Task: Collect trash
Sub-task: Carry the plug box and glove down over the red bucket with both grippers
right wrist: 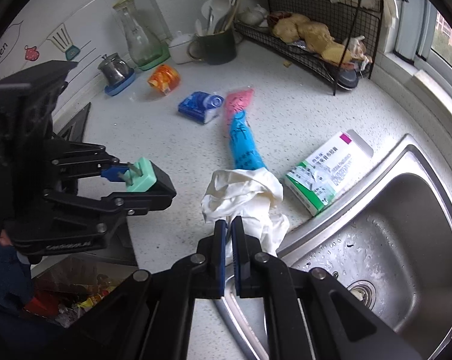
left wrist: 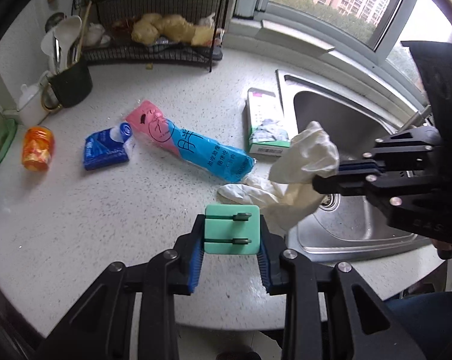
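A mint-green plug adapter (left wrist: 232, 229) is being clamped between the blue pads of the left hand-held gripper (left wrist: 232, 249), its two metal prongs facing the camera; in the right wrist view the same adapter (right wrist: 140, 175) is being held above the near left part of the table (right wrist: 172, 150) by the left hand-held gripper (right wrist: 136, 180). A crumpled cream-white glove (right wrist: 244, 192) is being pinched by the right hand-held gripper (right wrist: 229, 231), whose fingers are being pressed nearly together on the fabric. In the left wrist view the glove (left wrist: 307, 156) is being lifted at the edge of the table beside the sink (left wrist: 346, 126), with its loose part trailing down onto the table surface.

Further trash is lying on the speckled white table (left wrist: 106, 204): a pink and blue plastic wrapper (left wrist: 193, 147) in the middle, touching the glove's trailing end; a blue tissue pack (left wrist: 106, 150) just beside the wrapper's pink end; an orange packet (left wrist: 37, 148) towards the left edge; and a green and white medicine box (left wrist: 266, 126) right along the sink's rim. At the far edge a black wire rack (left wrist: 154, 39) is being occupied by ginger roots (left wrist: 166, 28), and a dark utensil holder (left wrist: 71, 85) is standing to its left. Below the near left edge of the table, in the right wrist view, a bin with colourful trash (right wrist: 76, 297) is being shown.
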`<move>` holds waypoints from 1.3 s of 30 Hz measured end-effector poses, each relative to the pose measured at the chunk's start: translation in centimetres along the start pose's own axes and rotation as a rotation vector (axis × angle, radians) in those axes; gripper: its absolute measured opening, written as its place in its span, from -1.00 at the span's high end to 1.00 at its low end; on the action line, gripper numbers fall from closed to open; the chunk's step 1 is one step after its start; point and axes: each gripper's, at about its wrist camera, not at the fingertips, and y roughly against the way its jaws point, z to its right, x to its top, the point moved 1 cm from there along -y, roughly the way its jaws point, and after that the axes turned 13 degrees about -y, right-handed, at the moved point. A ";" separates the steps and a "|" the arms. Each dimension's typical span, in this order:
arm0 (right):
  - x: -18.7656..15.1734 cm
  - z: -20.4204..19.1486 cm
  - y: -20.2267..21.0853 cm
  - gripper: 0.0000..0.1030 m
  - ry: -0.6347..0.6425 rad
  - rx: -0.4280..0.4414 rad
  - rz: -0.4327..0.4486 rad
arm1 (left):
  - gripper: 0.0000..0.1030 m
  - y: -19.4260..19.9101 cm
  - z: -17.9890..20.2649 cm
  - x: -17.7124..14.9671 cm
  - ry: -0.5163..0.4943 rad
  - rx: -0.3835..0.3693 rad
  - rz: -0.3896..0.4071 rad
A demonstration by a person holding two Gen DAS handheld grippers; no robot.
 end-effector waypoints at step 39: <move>-19.2 -16.5 0.8 0.93 -0.093 -0.080 0.069 | 0.45 12.0 6.4 -24.9 -0.037 0.018 -0.043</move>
